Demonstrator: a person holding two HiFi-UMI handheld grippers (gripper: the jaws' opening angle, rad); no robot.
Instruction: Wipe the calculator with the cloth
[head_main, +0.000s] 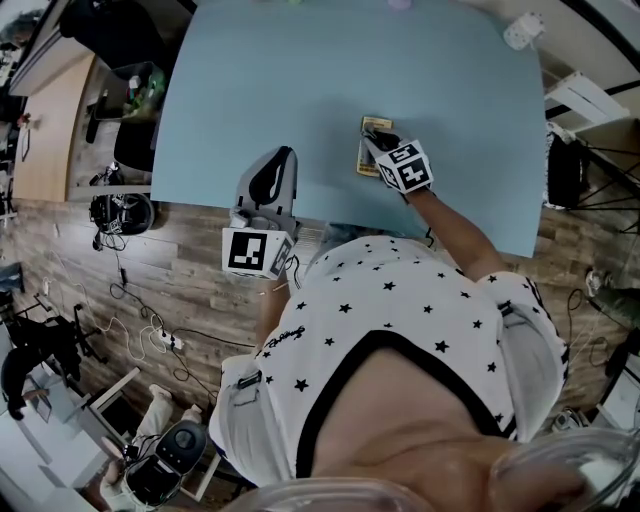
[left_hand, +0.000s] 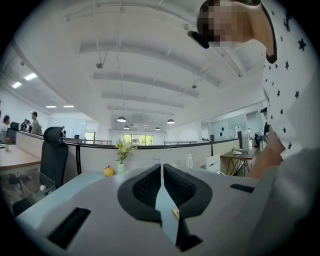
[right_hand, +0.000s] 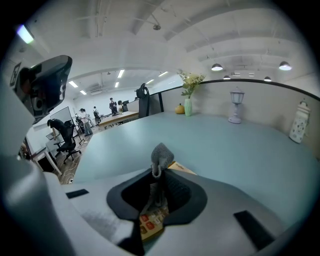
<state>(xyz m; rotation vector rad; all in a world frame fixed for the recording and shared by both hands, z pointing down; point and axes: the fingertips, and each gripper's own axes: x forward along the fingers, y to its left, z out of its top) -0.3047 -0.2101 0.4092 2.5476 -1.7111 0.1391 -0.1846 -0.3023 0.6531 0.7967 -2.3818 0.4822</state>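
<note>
A yellowish calculator (head_main: 366, 160) lies on the light blue table (head_main: 300, 90), close to its near edge. My right gripper (head_main: 382, 143) sits right over it. In the right gripper view this gripper (right_hand: 159, 176) is shut on a grey cloth (right_hand: 161, 156) that bunches up above the jaws, and the calculator (right_hand: 151, 223) with its red keys shows just beneath them. My left gripper (head_main: 284, 154) rests at the table's near edge, left of the calculator. Its jaws (left_hand: 161, 175) are shut, with nothing between them.
At the table's far side stand a vase of flowers (right_hand: 188, 102), a yellow fruit (right_hand: 179, 108), a small white lantern (right_hand: 236, 107) and a white bottle (right_hand: 300, 125). A black office chair (left_hand: 52, 155) stands off to the left. Cables lie on the wooden floor (head_main: 150, 300).
</note>
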